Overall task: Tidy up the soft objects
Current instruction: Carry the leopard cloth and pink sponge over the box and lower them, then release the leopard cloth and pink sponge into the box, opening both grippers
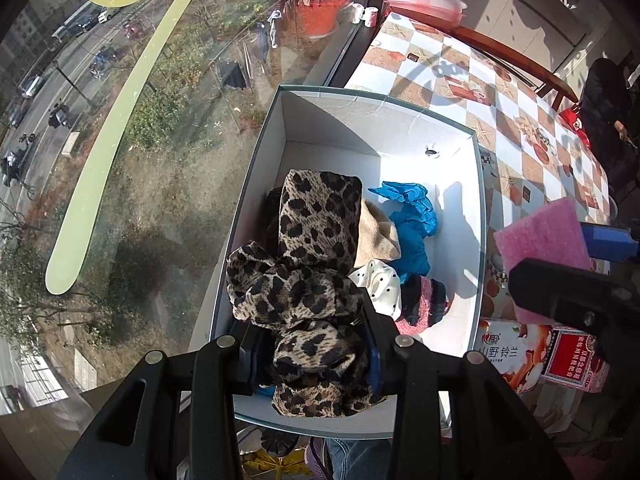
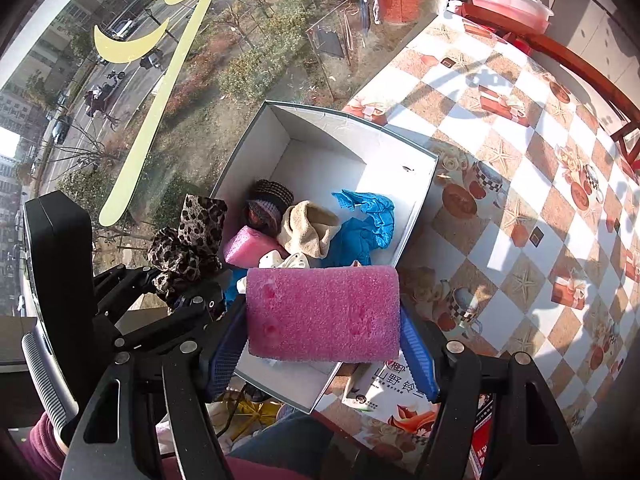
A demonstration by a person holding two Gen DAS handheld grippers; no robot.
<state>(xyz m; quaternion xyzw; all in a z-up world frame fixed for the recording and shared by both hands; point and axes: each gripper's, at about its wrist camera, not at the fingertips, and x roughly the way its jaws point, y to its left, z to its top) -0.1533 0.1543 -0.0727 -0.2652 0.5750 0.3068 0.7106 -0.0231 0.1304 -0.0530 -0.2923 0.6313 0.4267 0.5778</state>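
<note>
A white cardboard box [image 1: 400,120] stands on the table by the window; it also shows in the right wrist view [image 2: 352,128]. My left gripper [image 1: 312,356] is shut on a leopard-print cloth [image 1: 304,288] and holds it over the box's near end; the cloth also shows in the right wrist view [image 2: 188,240]. My right gripper [image 2: 324,340] is shut on a pink foam block [image 2: 324,312], just above the box's near right corner; the block also shows in the left wrist view [image 1: 540,240]. Inside the box lie a blue glove [image 2: 360,224], a beige sock [image 2: 308,228], a polka-dot cloth [image 1: 380,284] and another pink foam piece [image 2: 248,246].
The table has a checkered cloth [image 2: 520,184]. A printed carton [image 2: 396,400] lies by the box's near right side. A pink basin [image 2: 508,4] sits at the table's far end. A large window [image 1: 120,120] is directly left of the box.
</note>
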